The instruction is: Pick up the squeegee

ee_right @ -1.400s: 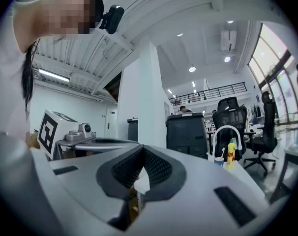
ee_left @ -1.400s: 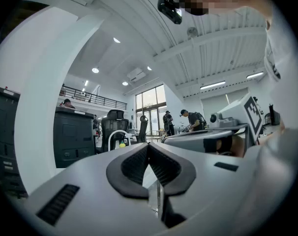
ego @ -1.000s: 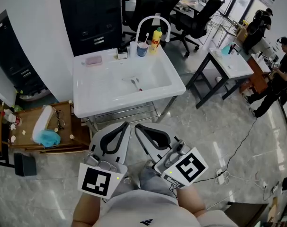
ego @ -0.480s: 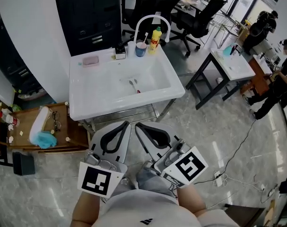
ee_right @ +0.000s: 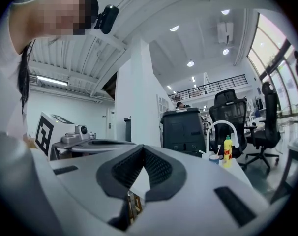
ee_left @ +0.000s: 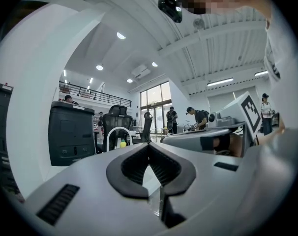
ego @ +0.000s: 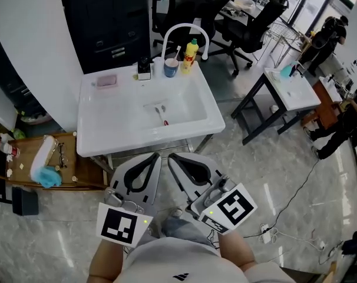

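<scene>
A white sink stands ahead of me on a metal frame. In its basin lies a small white tool with a red tip, too small to name surely. My left gripper and right gripper are held side by side at waist height, short of the sink's front edge, both pointing level at it. Each is shut with nothing between its fingers, as the left gripper view and the right gripper view show.
A white arched faucet, yellow bottle, cup and pink soap line the sink's back. A low wooden cart with a blue cloth stands at the left. At the right are a second table with people and a floor power strip.
The sink has slid left and nearer in the head view as I step toward it. Both grippers keep their pose and stay shut.
</scene>
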A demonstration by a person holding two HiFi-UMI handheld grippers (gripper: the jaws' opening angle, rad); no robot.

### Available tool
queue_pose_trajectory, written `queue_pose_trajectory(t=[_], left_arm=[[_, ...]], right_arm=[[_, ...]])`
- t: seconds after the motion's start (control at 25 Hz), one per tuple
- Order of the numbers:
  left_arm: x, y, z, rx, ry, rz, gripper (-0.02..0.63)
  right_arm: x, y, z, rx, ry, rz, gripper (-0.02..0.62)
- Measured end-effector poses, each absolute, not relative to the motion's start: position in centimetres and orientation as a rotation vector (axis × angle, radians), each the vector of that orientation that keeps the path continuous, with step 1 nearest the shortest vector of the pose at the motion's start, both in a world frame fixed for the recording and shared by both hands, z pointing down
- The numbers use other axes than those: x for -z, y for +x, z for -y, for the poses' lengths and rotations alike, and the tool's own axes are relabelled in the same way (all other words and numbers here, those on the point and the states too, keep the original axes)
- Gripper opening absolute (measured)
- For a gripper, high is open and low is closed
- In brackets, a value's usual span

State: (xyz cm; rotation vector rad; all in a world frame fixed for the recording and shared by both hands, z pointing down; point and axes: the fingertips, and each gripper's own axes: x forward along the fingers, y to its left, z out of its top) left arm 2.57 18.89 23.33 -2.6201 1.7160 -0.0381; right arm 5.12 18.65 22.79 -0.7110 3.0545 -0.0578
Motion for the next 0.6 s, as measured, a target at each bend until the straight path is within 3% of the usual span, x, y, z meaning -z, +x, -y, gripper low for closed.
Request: queue_pose_trajectory(t=[0.6], left_arm=[[-23.0, 9.0, -14.0, 0.037, -2.577, -1.772, 0.012]], right_arm=[[-23.0, 11.2, -13.7, 0.066, -0.638, -3.065, 0.009]])
